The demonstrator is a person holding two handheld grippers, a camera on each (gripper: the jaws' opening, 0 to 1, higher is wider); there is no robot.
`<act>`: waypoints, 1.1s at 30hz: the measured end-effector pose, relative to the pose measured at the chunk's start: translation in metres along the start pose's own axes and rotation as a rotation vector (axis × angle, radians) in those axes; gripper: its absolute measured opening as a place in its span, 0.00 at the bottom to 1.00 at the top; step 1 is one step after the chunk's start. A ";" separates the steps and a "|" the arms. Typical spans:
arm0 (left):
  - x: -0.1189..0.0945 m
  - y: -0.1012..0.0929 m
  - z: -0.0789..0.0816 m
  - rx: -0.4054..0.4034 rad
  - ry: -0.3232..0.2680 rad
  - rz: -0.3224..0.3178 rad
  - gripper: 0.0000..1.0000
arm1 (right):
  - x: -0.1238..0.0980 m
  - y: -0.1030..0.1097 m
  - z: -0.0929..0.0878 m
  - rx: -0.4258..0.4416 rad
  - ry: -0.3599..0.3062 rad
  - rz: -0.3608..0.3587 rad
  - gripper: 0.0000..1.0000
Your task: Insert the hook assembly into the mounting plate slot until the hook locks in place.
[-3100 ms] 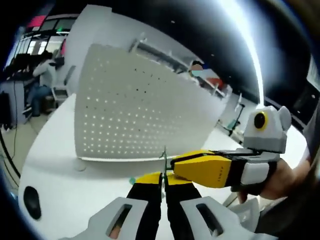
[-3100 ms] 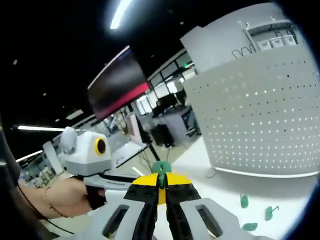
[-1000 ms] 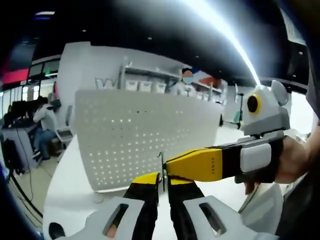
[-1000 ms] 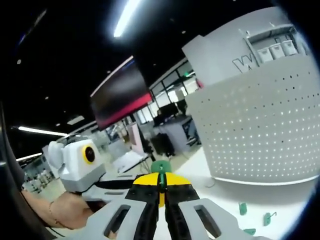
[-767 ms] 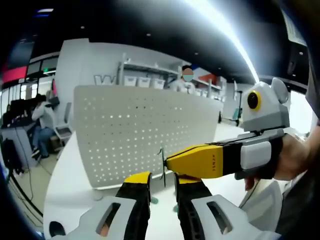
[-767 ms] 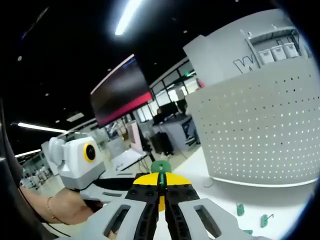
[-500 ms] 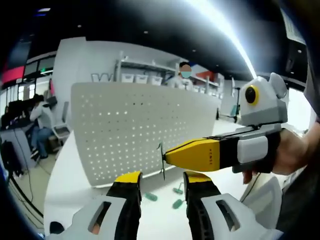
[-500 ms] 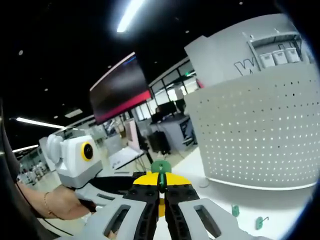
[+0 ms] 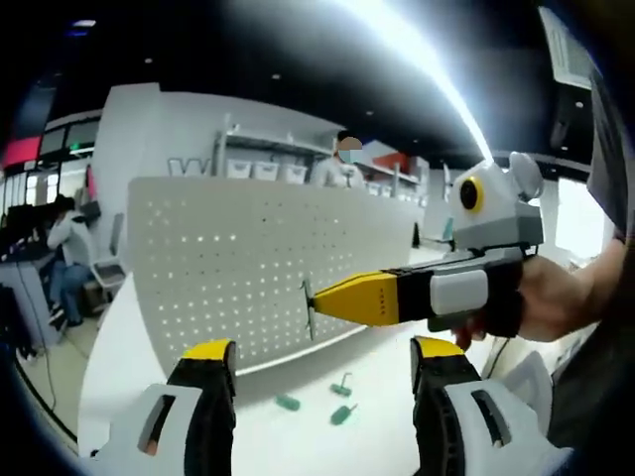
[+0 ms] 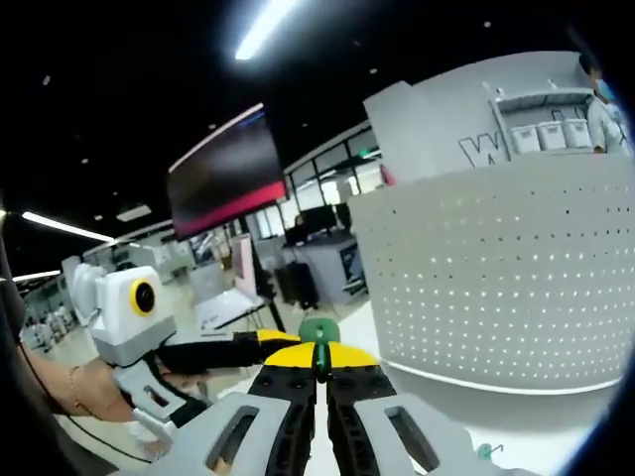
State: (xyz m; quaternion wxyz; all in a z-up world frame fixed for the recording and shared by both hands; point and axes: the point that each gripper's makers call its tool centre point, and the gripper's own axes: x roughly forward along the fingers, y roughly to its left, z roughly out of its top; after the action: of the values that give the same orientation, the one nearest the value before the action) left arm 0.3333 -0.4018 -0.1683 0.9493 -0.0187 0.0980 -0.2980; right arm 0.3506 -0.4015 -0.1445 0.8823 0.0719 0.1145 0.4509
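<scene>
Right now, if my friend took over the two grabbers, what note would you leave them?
Left gripper: open, holding nothing.
Right gripper: shut on the hook assembly, green part at its tip; in the left gripper view its tip is near the pegboard.
Spare green pieces lie on the white table below the board.
Done: hook picked up and brought toward the board.
Left: push it into a slot until it locks.

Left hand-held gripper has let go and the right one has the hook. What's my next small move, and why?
Probably ease the right hand-held gripper forward toward the pegboard. It is shut on the hook, whose tip seems just short of the holes, while the left hand-held gripper stands open and clear. Spare green hooks lie on the table below.
</scene>
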 end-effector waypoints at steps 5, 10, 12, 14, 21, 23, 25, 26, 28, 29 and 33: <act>0.004 -0.007 -0.001 -0.011 0.002 -0.020 0.91 | -0.001 -0.008 0.000 -0.011 0.000 -0.025 0.00; 0.005 -0.010 -0.003 -0.021 0.004 -0.029 0.94 | -0.001 -0.012 0.002 -0.029 -0.012 -0.047 0.00; 0.006 -0.009 -0.003 -0.027 0.006 -0.027 0.96 | -0.001 -0.014 0.003 -0.031 -0.016 -0.056 0.00; 0.006 -0.009 -0.003 -0.031 0.004 -0.025 0.97 | -0.001 -0.016 0.003 -0.033 -0.019 -0.067 0.00; 0.005 -0.007 -0.003 -0.033 0.008 -0.012 1.00 | -0.003 -0.031 0.006 -0.054 -0.050 -0.136 0.00; 0.005 -0.007 -0.005 -0.031 0.011 -0.009 1.00 | -0.004 -0.039 0.008 -0.063 -0.059 -0.171 0.00; 0.005 -0.006 -0.006 -0.028 0.014 -0.006 1.00 | -0.008 -0.050 0.013 -0.081 -0.082 -0.216 0.00; 0.005 -0.006 -0.006 -0.030 0.016 -0.006 1.00 | -0.009 -0.055 0.015 -0.080 -0.092 -0.233 0.00; 0.005 -0.006 -0.007 -0.030 0.018 -0.005 1.00 | -0.012 -0.064 0.021 -0.084 -0.117 -0.262 0.00; 0.005 -0.006 -0.008 -0.028 0.021 -0.004 1.00 | -0.014 -0.070 0.024 -0.085 -0.130 -0.281 0.00; 0.004 -0.001 -0.010 -0.022 0.029 0.016 1.00 | -0.018 -0.087 0.033 -0.103 -0.158 -0.330 0.00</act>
State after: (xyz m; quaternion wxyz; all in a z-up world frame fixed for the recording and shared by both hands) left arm 0.3334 -0.4046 -0.1786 0.9498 -0.0241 0.1154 -0.2897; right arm 0.4170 -0.4675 -0.1303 0.9530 0.0420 0.0318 0.2985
